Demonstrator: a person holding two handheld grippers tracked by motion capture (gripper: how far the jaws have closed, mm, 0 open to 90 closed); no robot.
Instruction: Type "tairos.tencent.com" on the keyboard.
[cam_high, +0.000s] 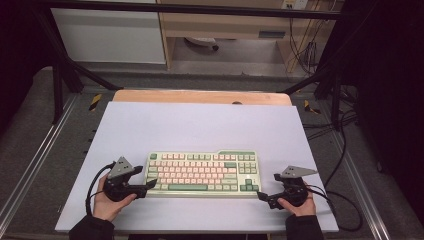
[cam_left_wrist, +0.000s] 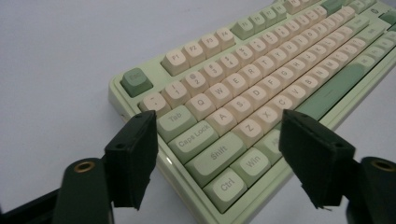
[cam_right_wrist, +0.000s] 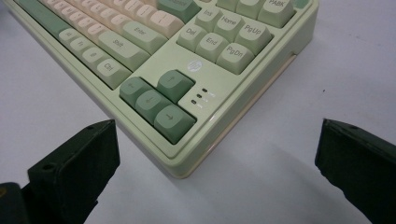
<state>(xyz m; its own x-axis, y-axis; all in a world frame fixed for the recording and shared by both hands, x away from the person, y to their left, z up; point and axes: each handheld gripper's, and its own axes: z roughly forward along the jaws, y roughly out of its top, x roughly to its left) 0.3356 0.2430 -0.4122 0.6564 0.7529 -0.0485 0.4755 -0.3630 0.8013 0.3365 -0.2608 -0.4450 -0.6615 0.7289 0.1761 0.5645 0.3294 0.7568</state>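
Observation:
A pale green keyboard with cream and green keys lies flat on the white table top, near its front. My left gripper is at the keyboard's front-left corner. In the left gripper view that corner, with the Ctrl and Shift keys, sits between the jaws of the left gripper, whose pads stand close beside the case edges with no clear press. My right gripper is off the front-right corner. In the right gripper view its jaws stand wide apart, short of the keyboard and its arrow keys.
The white top reaches far behind the keyboard to a wooden strip at the back. Black frame bars and loose cables run along the table's sides. A hand holds each gripper at the front edge.

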